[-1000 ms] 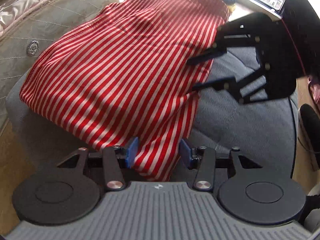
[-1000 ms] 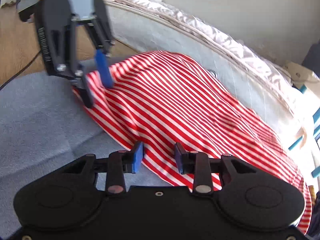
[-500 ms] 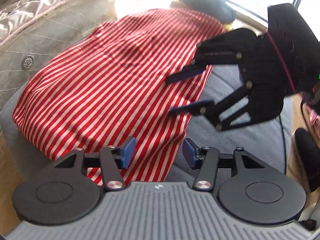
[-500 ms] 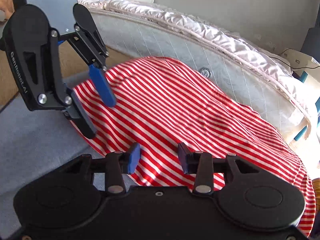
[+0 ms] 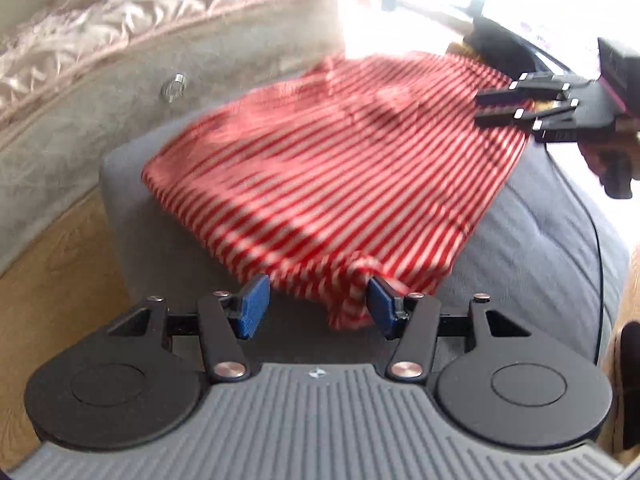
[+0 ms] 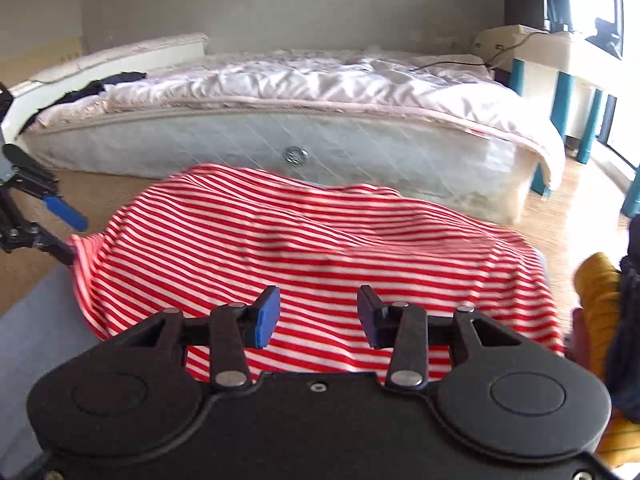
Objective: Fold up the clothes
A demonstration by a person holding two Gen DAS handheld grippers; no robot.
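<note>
Lying across the grey cushion [image 5: 540, 248], the striped garment [image 5: 340, 184] had bunched at its near corner since a second earlier. Left gripper [image 5: 318, 306] and right gripper [image 6: 318, 316] had withdrawn, both spread, neither pinching cloth; regrasping seemingly awaited.

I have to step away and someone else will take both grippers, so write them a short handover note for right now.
Left gripper: open, a bunched corner of the striped shirt between its fingers, not clamped.
Right gripper: open, over the shirt's opposite edge, holding nothing.
Shirt: spread across the grey cushion beside the mattress; a yellow garment lies at the right.
Done: shirt laid out, rumpled at the near corner.
Left: no clear fold shows yet; grasp both corners and fold.
</note>
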